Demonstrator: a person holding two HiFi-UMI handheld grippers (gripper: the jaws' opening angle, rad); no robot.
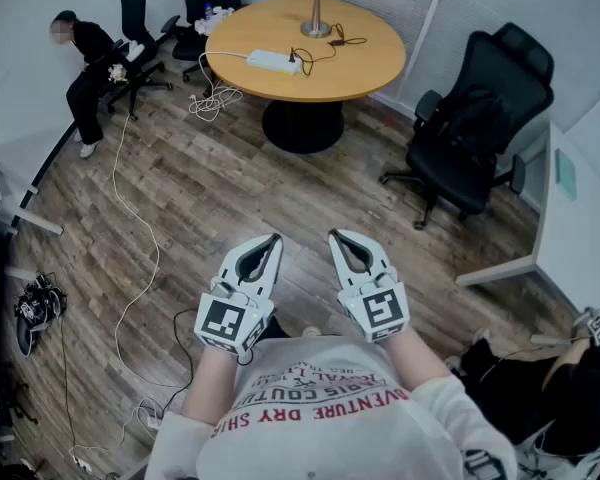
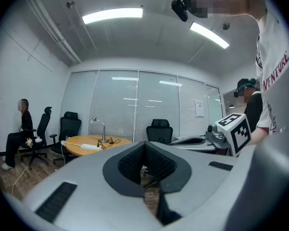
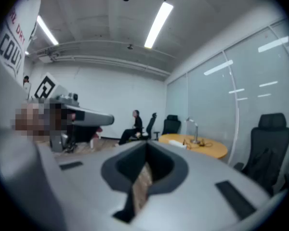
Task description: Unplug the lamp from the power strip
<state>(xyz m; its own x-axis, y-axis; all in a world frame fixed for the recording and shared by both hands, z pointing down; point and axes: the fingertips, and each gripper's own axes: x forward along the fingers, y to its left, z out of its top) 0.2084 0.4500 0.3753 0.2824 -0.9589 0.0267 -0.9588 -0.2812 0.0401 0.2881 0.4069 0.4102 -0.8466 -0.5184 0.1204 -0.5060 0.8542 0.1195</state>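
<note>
Both left gripper [image 1: 272, 238] and right gripper [image 1: 336, 235], fingers [image 1: 232, 263] together, far from power strip [image 1: 272, 61]

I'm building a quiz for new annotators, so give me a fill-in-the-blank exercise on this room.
The power strip on the round table is coloured ____. The lamp stands on that same ____. The left gripper and right gripper both have their jaws ____. The person left of the table sits on a ____.
Missing words: white; table; shut; chair.
</note>
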